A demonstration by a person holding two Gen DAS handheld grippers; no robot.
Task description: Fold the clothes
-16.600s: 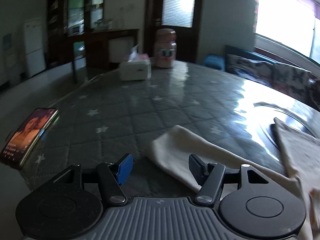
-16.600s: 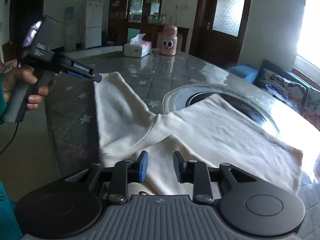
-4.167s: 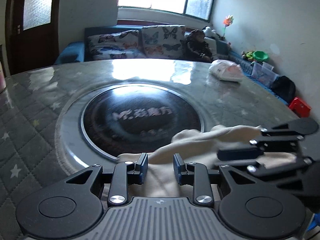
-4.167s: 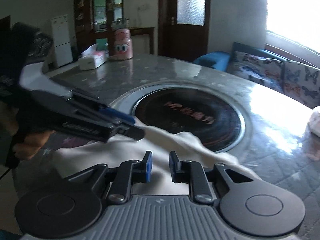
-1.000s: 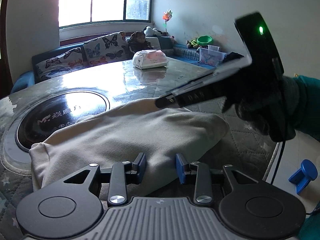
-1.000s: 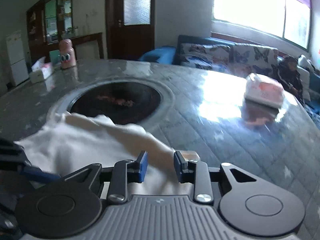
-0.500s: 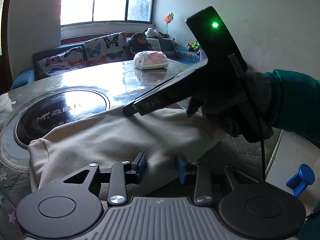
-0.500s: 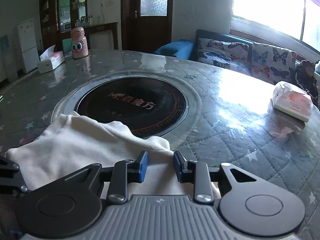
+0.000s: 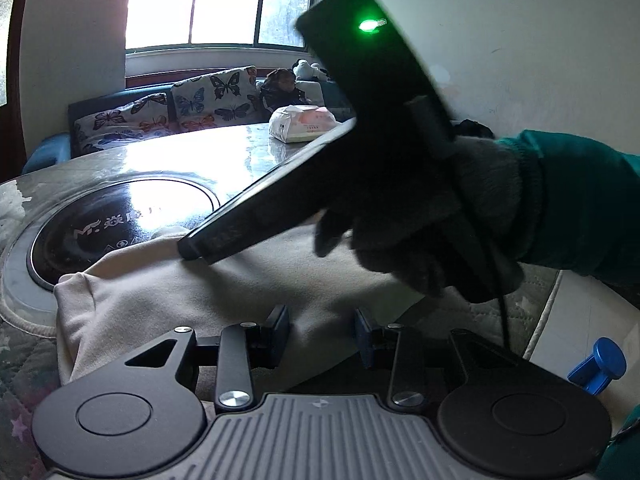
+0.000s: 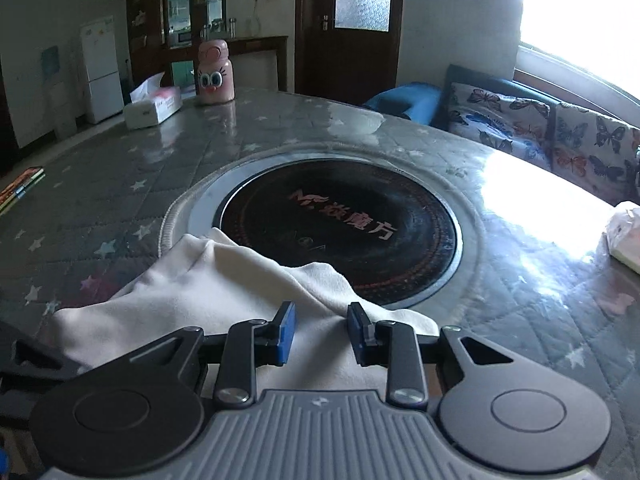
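Observation:
A cream garment [image 9: 200,300] lies folded into a thick band on the quilted table, with one end reaching the black round hob plate [image 9: 120,220]. My left gripper [image 9: 322,334] hovers over the band's near edge; its jaws stand apart and the cloth lies flat beneath them. My right gripper [image 9: 188,250], held by a gloved hand [image 9: 460,220], rests its tip on the cloth's far edge. In the right wrist view the right gripper [image 10: 321,330] is narrowly open over the garment [image 10: 200,300], pinching nothing that I can see.
A tissue pack [image 9: 302,124] sits on the far side of the table. A tissue box [image 10: 152,108] and a pink bottle [image 10: 215,72] stand at the back left. The table's edge [image 9: 540,320] runs close on the right, with a blue object [image 9: 598,366] on the floor beyond.
The right gripper and gloved hand have slid left across the top of the folded garment, closer to the left camera. The garment keeps its shape. The left gripper has barely moved.

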